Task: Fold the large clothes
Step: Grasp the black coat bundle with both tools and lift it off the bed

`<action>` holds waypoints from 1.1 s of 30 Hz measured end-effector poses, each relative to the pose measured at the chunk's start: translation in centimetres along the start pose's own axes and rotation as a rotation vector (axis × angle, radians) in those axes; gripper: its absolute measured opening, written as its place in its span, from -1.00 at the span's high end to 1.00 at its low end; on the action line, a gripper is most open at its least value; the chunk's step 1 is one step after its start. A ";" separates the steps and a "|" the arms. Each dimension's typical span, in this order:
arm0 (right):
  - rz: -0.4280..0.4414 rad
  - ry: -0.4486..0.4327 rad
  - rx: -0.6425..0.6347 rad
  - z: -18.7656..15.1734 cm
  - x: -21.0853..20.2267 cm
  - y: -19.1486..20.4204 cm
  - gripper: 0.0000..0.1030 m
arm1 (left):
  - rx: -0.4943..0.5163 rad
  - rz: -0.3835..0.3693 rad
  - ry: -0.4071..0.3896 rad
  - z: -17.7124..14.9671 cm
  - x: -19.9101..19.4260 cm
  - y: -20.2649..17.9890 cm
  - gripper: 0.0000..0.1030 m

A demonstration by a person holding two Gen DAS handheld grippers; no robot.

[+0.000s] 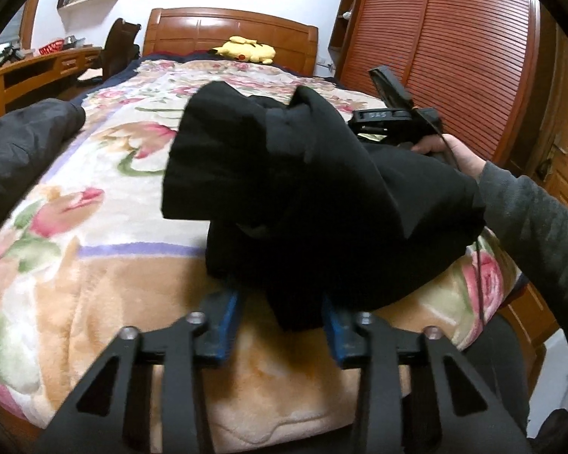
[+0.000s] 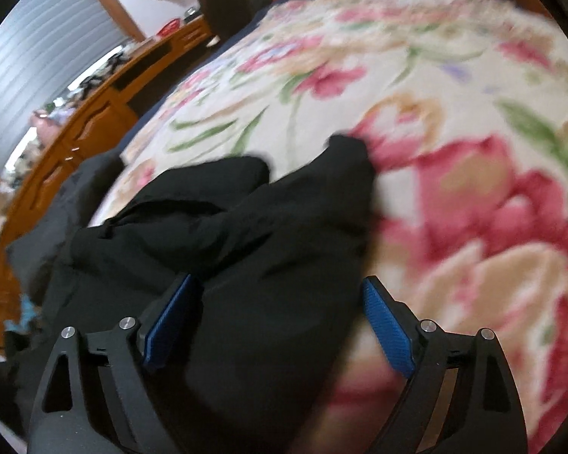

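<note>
A large black garment [image 1: 303, 189] lies bunched on the floral blanket [image 1: 106, 272] of the bed. My left gripper [image 1: 284, 314] has blue pads set apart, with a fold of the black cloth hanging between them. My right gripper shows in the left wrist view [image 1: 394, 117] beyond the garment's far right side, held by a hand. In the right wrist view the right gripper [image 2: 280, 317] is open, its blue pads wide apart over the black garment [image 2: 246, 246], which lies between them. This view is blurred.
A second dark grey garment [image 1: 22, 151] lies at the bed's left edge. A yellow plush toy [image 1: 246, 50] sits by the wooden headboard [image 1: 223, 30]. A wooden desk [image 1: 30, 72] stands to the left and a wooden wardrobe [image 1: 454, 56] to the right.
</note>
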State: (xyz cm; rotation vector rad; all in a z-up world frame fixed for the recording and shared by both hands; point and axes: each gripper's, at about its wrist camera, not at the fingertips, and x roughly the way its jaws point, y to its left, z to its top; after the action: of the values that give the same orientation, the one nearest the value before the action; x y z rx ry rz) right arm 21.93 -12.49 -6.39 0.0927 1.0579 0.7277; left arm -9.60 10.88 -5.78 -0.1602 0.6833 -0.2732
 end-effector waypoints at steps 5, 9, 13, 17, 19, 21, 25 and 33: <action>0.017 0.007 -0.032 -0.3 -0.3 1.2 -0.22 | 0.013 -0.020 -0.032 0.3 -1.0 -0.6 0.93; -0.003 -0.011 -0.107 -0.6 -1.8 2.9 0.37 | 0.012 0.024 -0.112 1.1 -2.8 -0.2 0.96; -0.036 -0.058 -0.185 -0.9 -3.6 6.1 0.56 | 0.003 0.064 -0.186 1.9 -5.1 1.7 0.98; -0.086 -0.113 -0.266 -0.7 -4.4 10.1 0.63 | -0.010 0.086 -0.229 2.0 -6.5 4.2 0.98; -0.108 -0.141 -0.293 -0.5 -4.6 11.9 0.65 | -0.001 0.102 -0.261 2.5 -7.7 5.5 0.98; -0.127 -0.166 -0.324 0.2 -4.6 14.3 0.65 | 0.012 0.117 -0.285 3.0 -8.6 6.4 0.98; -0.148 -0.187 -0.366 2.1 -4.0 18.3 0.66 | 0.021 0.163 -0.336 4.9 -11.2 9.8 0.98; -0.178 -0.218 -0.504 6.8 -0.8 29.2 0.67 | 0.005 0.311 -0.371 8.4 -15.7 17.7 0.98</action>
State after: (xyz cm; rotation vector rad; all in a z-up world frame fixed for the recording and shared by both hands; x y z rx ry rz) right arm 12.69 11.21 9.53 -0.3442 0.6431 0.7824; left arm -12.43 32.90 5.95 -0.0942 0.3313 0.0550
